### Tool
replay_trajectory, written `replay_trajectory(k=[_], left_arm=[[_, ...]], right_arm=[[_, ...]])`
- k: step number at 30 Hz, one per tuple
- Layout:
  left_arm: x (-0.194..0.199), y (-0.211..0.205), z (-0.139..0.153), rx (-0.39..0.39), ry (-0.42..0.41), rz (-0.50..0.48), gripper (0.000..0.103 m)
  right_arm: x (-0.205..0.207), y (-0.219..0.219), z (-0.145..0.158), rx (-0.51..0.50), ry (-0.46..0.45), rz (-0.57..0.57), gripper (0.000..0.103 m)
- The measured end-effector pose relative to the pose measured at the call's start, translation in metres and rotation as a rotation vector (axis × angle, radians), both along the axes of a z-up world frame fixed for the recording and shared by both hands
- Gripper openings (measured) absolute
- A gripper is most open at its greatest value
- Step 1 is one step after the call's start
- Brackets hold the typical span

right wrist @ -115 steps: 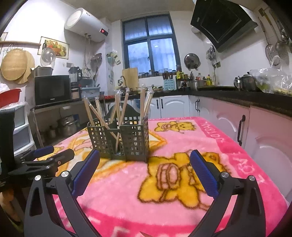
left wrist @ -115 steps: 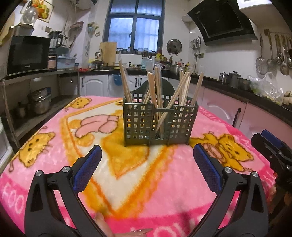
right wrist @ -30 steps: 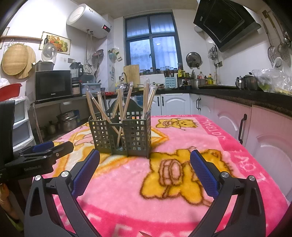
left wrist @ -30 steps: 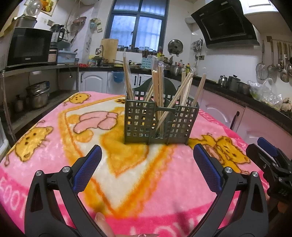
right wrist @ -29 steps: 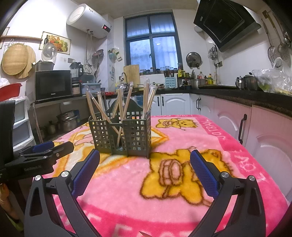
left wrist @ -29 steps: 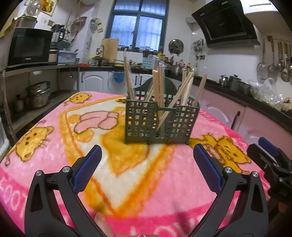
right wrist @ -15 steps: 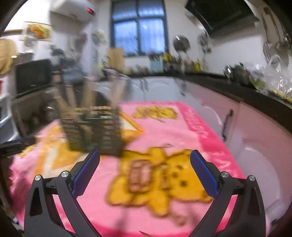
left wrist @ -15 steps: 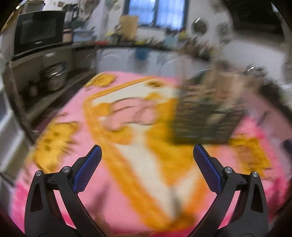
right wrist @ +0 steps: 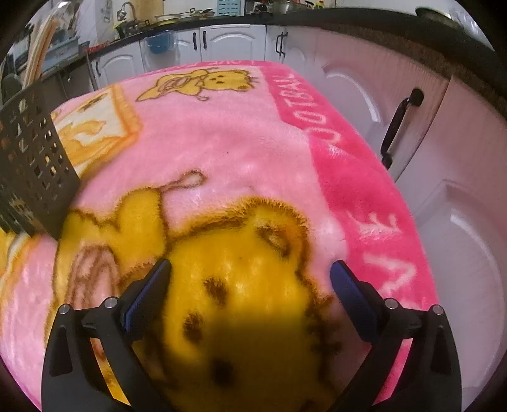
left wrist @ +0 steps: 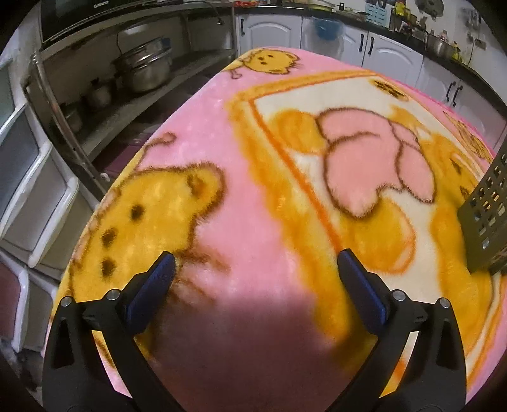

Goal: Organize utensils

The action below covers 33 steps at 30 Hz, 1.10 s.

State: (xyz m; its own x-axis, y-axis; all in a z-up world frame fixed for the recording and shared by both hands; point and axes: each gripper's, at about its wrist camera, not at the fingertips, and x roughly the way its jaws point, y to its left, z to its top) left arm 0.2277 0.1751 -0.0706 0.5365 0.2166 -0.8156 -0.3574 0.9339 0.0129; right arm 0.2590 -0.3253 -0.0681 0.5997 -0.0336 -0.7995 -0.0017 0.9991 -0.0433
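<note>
The utensil basket (left wrist: pixel 488 218) stood on the blanket (left wrist: pixel 253 196), cut off at each view's edge, contents mostly hidden. Left gripper (left wrist: pixel 256 269) and right gripper (right wrist: pixel 250 272) gaped wide, empty, flanking it.

A home kitchen: white cabinets (right wrist: pixel 228 38) under a dark countertop (right wrist: pixel 364 25), stacked steel pots (left wrist: pixel 142 71) on a shelf.

One grid basket (left wrist: pixel 486 218); one pink blanket (left wrist: pixel 253 177); two stacked steel pots (left wrist: pixel 142 71)
</note>
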Motion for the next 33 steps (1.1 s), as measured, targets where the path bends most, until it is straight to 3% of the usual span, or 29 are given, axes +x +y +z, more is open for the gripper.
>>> replay_trajectory(k=[8, 33], left_arm=[[-0.001, 0.002, -0.001, -0.002, -0.001, 0.000, 0.094], [0.001, 0.001, -0.002, -0.001, 0.001, 0.000, 0.094]], right_arm=[[-0.013, -0.009, 0.000, 0.024, 0.006, 0.000, 0.098], [0.002, 0.000, -0.002, 0.024, 0.010, 0.000, 0.098]])
